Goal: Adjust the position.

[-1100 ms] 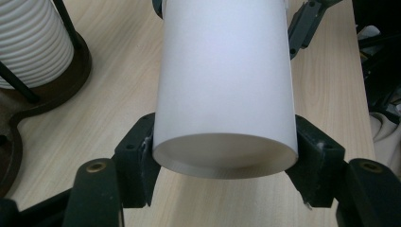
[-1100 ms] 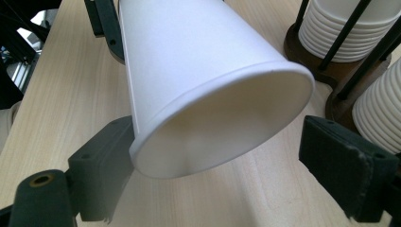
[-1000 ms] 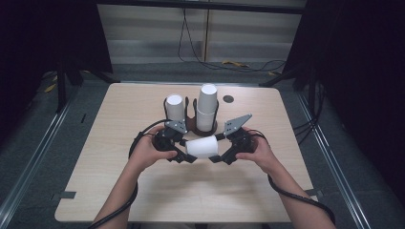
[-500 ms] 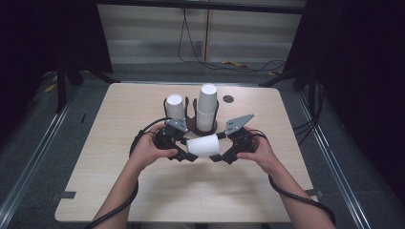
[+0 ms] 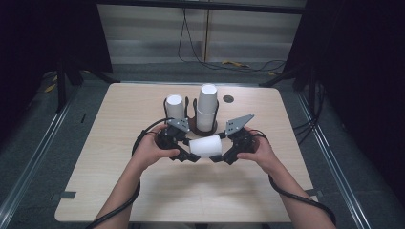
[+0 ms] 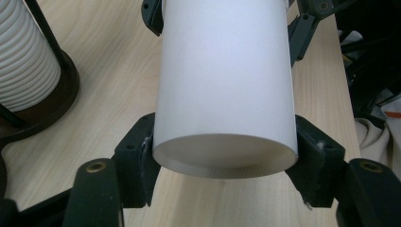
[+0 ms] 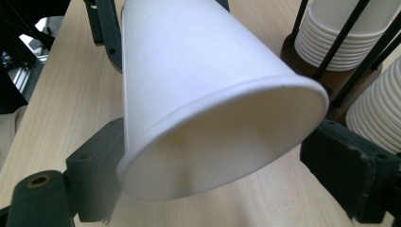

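Observation:
A white paper cup (image 5: 205, 145) (image 6: 222, 85) (image 7: 198, 71) lies on its side in the air, low over the wooden table (image 5: 267, 119), held between both grippers. My left gripper (image 5: 185, 151) (image 6: 224, 163) is shut on the cup's base end, one pad pressed on each side. My right gripper (image 5: 223, 152) (image 7: 222, 165) is shut on the wide mouth end, and its pads (image 7: 97, 165) abut the rim. Just behind stands a dark cup holder (image 5: 193, 125) with a tall stack of white cups (image 5: 207, 102) and a shorter stack (image 5: 175, 105).
A small black disc (image 5: 228, 98) lies on the table behind the holder. In the gripper views the holder's black rods (image 7: 352, 42) (image 6: 45, 33) and ribbed cup stacks (image 6: 23, 56) (image 7: 378, 113) stand close beside the held cup. Black cables (image 5: 143, 138) trail from both grippers.

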### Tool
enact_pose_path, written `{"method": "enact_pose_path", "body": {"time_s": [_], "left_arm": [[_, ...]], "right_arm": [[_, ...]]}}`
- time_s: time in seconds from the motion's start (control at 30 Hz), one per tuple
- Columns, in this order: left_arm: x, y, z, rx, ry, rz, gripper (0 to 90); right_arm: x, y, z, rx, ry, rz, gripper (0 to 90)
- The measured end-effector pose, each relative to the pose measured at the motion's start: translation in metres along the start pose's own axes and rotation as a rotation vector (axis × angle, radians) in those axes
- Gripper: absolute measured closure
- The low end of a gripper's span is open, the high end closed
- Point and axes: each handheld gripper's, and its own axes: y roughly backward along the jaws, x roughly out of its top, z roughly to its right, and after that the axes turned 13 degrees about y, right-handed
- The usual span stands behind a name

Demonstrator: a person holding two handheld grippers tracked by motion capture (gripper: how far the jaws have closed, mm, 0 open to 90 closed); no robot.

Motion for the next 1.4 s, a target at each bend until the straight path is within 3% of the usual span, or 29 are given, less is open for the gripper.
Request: {"method": "enact_pose_path", "body": {"time_s": [0.97,1.4], "left_arm": [[0.0012,-0.0071,-0.0013,-0.003,-0.017,-0.029,34.4],[-0.0005,-0.0098,0.0011,0.044,-0.056,-0.038,28.6]], "right_arm": [[-0.0016,-0.0022,-0.0016,0.015,0.030,-0.010,16.4],[-0.0032,-0.0012,-0.0026,0.018,0.038,-0.019,19.4]]}}
